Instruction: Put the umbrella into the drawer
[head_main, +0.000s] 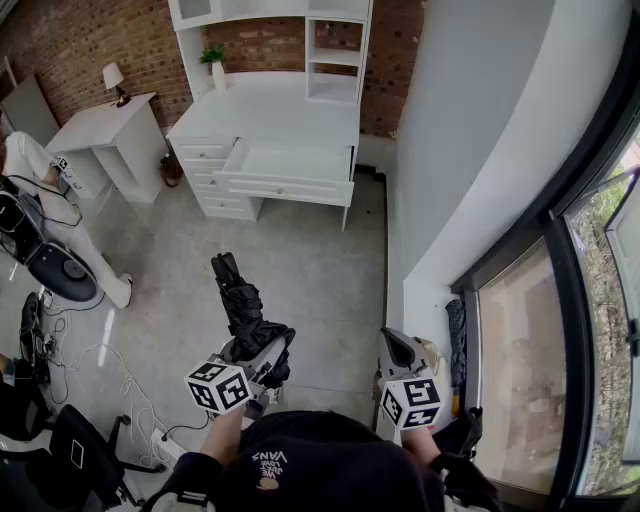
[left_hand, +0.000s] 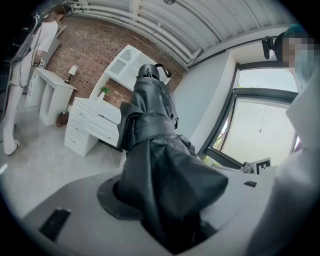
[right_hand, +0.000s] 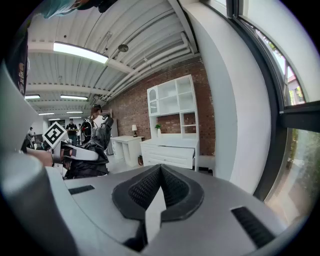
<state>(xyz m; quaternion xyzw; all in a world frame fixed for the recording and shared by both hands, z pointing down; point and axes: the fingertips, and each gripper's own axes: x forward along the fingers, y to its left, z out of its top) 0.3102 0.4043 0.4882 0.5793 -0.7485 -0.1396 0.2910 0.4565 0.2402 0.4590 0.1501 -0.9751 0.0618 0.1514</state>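
Currently 1 black folded umbrella (head_main: 243, 310) sits clamped in the left gripper (head_main: 260, 352), held over the floor (head_main: 320, 280) and well apart from the drawer (head_main: 290, 165). Its long axis runs fwd from the jaws and tilts a bit up. In head view the far end points up-frame and slightly left, roughly twd the desk (head_main: 270, 120). In left gripper view the far end carries a strap loop (left_hand: 162, 70).

Right gripper (right_hand: 160, 189) is empty, pads meeting in a V, nothing btwn them.

Counts:
- 2 grippers, each w/ 1 marker cube (head_main: 218, 387)
- 1 drawer pulled open, and a stack of closed small drawers left of it
- 1 side table (head_main: 105, 125) w/ 1 lamp (head_main: 113, 78)
- 1 plant (head_main: 213, 58) on the desk

Hidden/unclear:
- Loose fabric covers the left pads and the umbrella's near end in left gripper view, so pad contact isn't directly visible.
- Person (head_main: 40, 185) at left edge is cut off by the frame.
- Dark narrow item (head_main: 456, 340) by the window wall can't be ID'd.
- Drawer inside reads plain white, contents not resolvable.
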